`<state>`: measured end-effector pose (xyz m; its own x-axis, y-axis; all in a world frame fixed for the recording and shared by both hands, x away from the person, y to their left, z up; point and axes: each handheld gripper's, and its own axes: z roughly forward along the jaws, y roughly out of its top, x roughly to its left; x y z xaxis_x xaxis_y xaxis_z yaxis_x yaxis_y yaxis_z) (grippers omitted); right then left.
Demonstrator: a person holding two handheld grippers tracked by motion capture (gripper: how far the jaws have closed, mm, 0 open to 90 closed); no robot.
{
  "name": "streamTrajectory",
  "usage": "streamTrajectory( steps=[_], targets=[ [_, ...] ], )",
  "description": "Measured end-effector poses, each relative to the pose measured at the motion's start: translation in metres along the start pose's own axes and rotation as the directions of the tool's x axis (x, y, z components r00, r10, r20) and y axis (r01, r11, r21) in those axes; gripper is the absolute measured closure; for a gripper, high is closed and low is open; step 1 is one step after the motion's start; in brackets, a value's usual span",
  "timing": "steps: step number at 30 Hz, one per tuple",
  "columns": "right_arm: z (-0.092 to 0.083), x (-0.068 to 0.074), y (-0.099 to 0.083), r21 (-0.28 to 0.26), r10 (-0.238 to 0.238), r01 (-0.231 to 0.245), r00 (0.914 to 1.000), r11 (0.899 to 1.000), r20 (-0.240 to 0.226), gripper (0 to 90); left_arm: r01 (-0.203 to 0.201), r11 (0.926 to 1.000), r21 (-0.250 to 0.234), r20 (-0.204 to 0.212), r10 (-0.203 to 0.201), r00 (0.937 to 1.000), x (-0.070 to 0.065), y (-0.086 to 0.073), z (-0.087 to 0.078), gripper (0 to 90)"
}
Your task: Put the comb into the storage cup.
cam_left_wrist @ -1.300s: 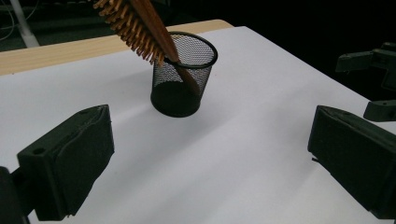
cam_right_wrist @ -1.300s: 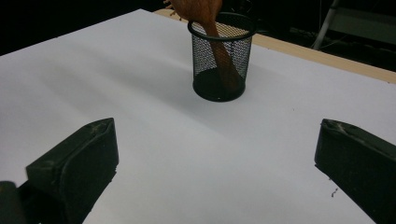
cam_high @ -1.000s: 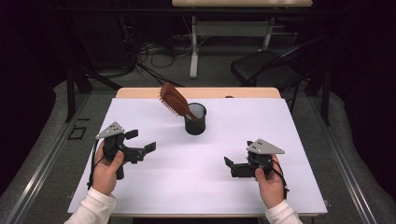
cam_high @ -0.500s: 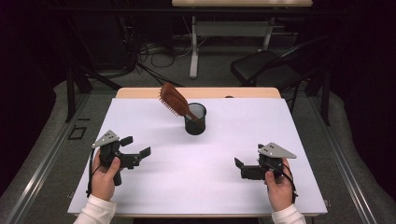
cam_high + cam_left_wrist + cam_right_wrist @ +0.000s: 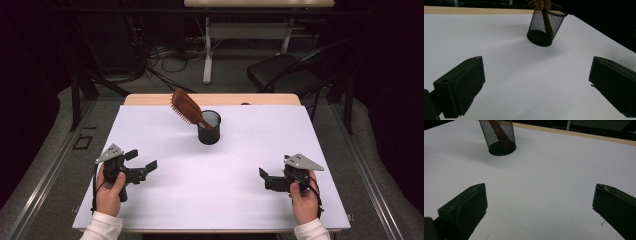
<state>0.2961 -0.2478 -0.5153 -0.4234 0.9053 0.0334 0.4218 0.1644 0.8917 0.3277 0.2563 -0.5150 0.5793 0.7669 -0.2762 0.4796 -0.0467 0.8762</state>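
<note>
Hairbrush (image 5: pixel 186 107) stands handle-down in the black mesh cup (image 5: pixel 209 128) near the far middle of the white tabletop (image 5: pixel 225 200), its bristled head leaning out over the rim toward the left and back. Through the mesh we see the brown handle slanting across the cup in both gripper views (image 5: pixel 547 22) (image 5: pixel 499 133). Nothing else lies on the sheet. We judge the work around the brush and cup to be at a resting point, with both tongs well apart from them. To do any next reach well, we would come in low and level toward the cup, steady it with one tool and take the brush by its neck just above the rim, since the light cup could tip under the leaning head. Our left tongs (image 5: pixel 145 166) sit near the left edge, spread wide and holding nothing, pointing inward to the right; the left hand (image 5: pixel 109 187) grips from below. Our right tongs (image 5: pixel 263 176) sit near the right front, likewise spread and empty, pointing left, with the right hand (image 5: pixel 304 200) behind them.
</note>
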Motion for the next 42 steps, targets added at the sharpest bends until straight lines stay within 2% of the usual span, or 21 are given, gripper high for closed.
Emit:
streamTrajectory(
  steps=[3,7,18,21,33,42],
  targets=[
    [0.002,-0.004,-0.004,0.0,0.012,-0.012,0.9999,1.0,0.012,0.0,-0.007,1.0,0.001,-0.003,0.007,1.0,0.002,-0.004,0.002,0.6],
    [0.004,-0.011,-0.008,0.007,0.037,-0.037,0.999,0.999,0.025,0.0,0.01,0.9999,0.004,0.002,-0.01,0.9999,0.004,-0.007,0.004,0.7],
    [0.007,-0.02,-0.013,0.007,0.064,-0.064,0.9966,0.998,0.052,0.0,-0.015,0.9997,0.018,-0.007,0.015,0.9999,0.005,-0.013,0.008,0.8],
    [0.008,-0.021,-0.015,0.013,0.053,-0.054,0.9966,0.998,0.063,0.0,-0.022,0.9995,0.023,-0.007,0.022,0.9997,0.006,-0.014,0.01,0.9],
    [0.011,-0.025,-0.018,0.025,0.061,-0.063,0.9956,0.998,0.071,0.0,-0.058,0.997,0.052,-0.016,0.058,0.9982,0.003,-0.018,0.016,1.0],
    [0.013,-0.026,-0.019,0.027,0.062,-0.064,0.9955,0.998,0.072,0.0,-0.062,0.9958,0.068,-0.015,0.063,0.9979,0.003,-0.02,0.018,1.0]
  ],
)
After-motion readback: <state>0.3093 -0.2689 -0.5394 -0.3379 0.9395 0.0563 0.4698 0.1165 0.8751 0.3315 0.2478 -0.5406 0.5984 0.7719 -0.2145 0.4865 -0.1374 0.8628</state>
